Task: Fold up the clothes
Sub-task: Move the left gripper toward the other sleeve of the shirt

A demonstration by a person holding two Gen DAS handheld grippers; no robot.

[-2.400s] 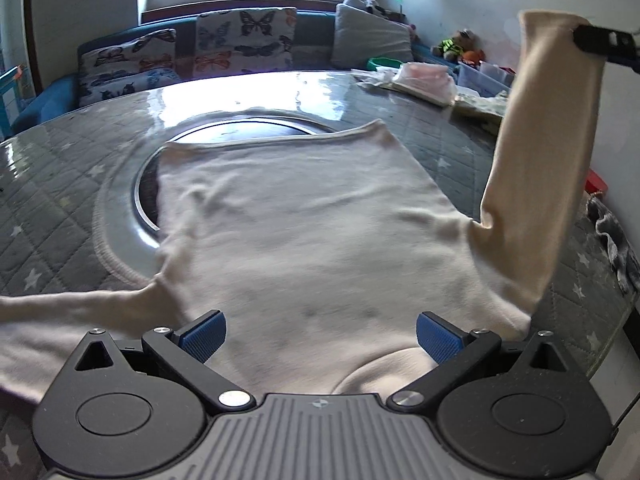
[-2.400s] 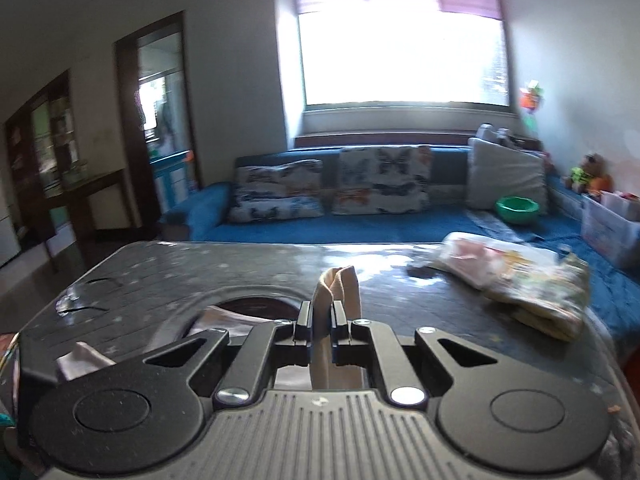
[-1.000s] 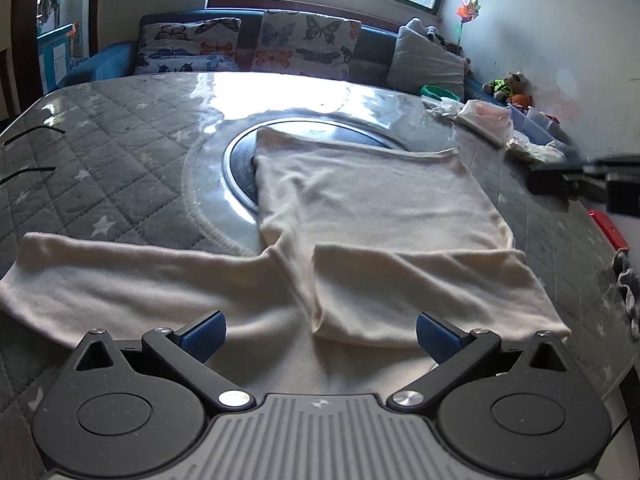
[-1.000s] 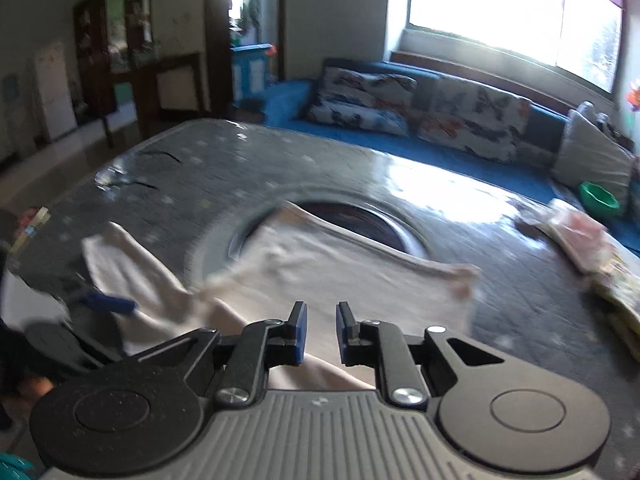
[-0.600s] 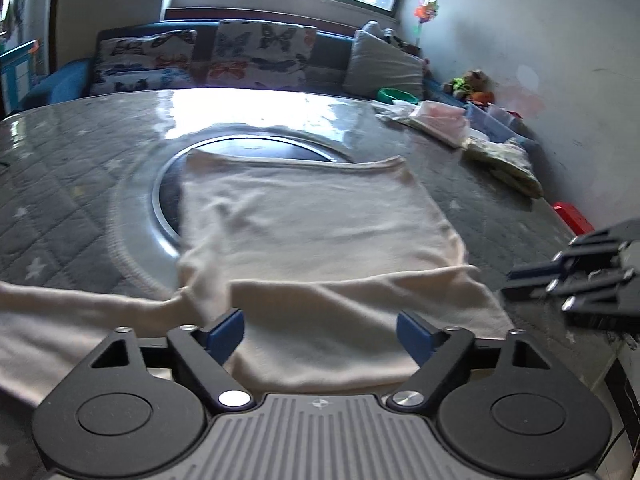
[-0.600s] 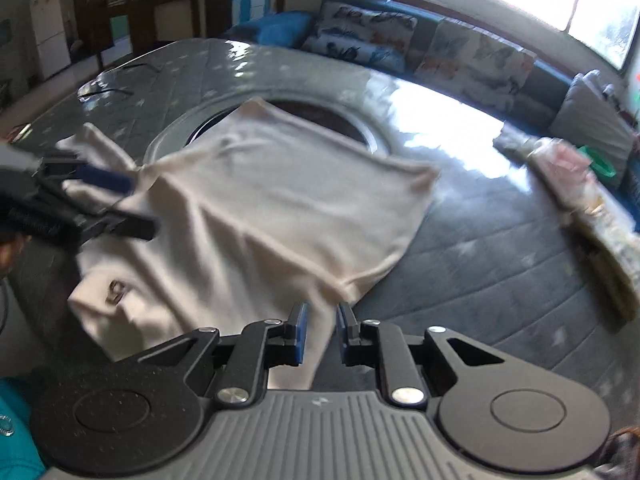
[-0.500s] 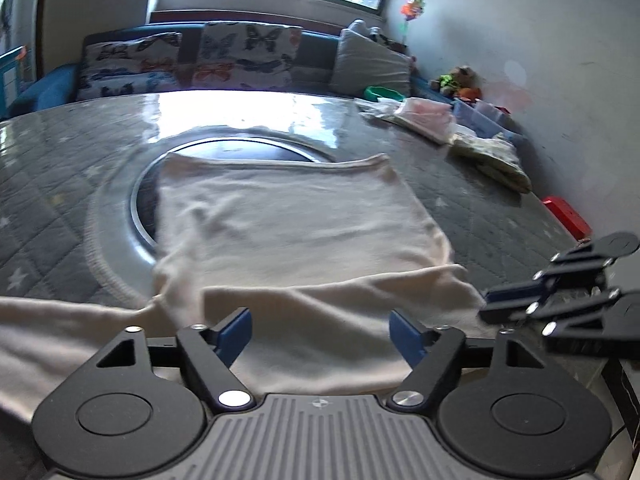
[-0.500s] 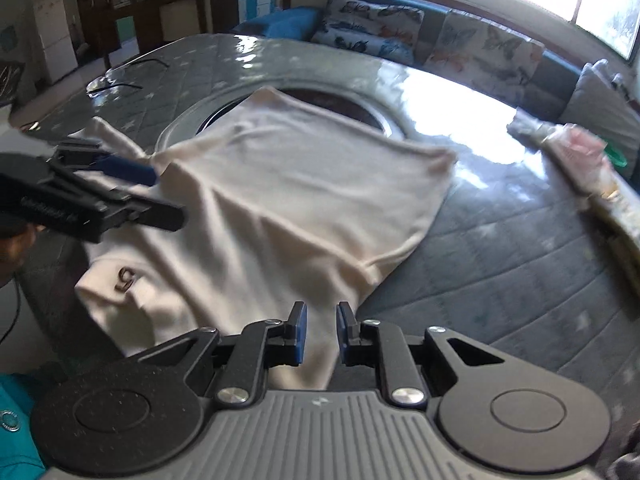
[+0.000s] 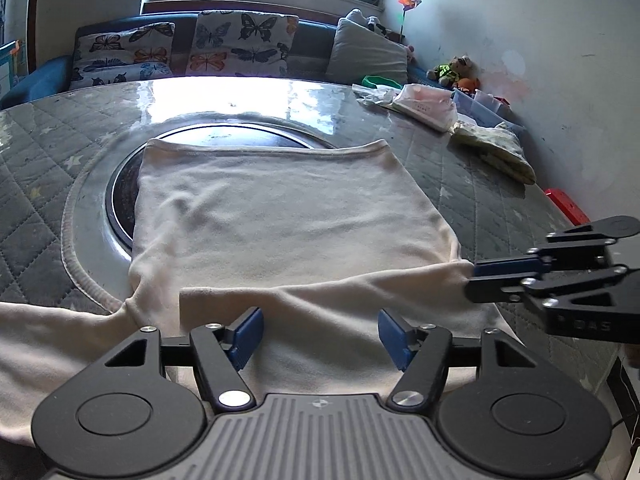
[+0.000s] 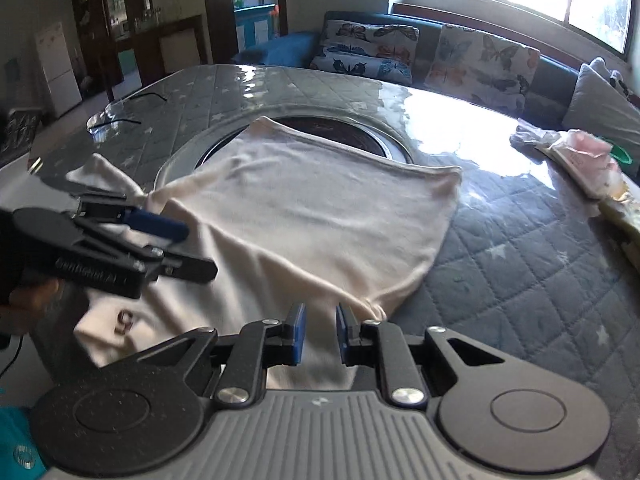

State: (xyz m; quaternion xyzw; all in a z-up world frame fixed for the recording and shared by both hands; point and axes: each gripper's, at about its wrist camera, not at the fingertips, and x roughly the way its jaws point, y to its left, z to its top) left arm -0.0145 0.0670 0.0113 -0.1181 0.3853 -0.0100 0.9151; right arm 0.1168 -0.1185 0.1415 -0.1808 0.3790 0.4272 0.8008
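Observation:
A cream long-sleeved top (image 9: 280,216) lies flat on the quilted grey table (image 9: 40,184), hem at the far side. Its right sleeve (image 9: 320,300) is folded across the chest; the left sleeve (image 9: 48,332) stretches out to the left. My left gripper (image 9: 320,334) is open, its jaws wide apart over the near edge of the top. My right gripper (image 10: 318,334) has its jaws slightly apart with nothing between them, over the top's near right corner (image 10: 360,304). In the left wrist view the right gripper (image 9: 472,280) sits at the sleeve's shoulder fold. The left gripper also shows in the right wrist view (image 10: 176,240).
A round dark inset (image 9: 120,196) sits in the table under the top's far left. Folded clothes and bags (image 9: 492,148) lie at the far right of the table. A sofa with butterfly cushions (image 9: 240,48) stands behind. A red object (image 9: 564,204) lies past the right edge.
The right gripper laid the raised right sleeve across the chest and let it go, then moved to the top's right shoulder. The left gripper's jaws narrowed a little.

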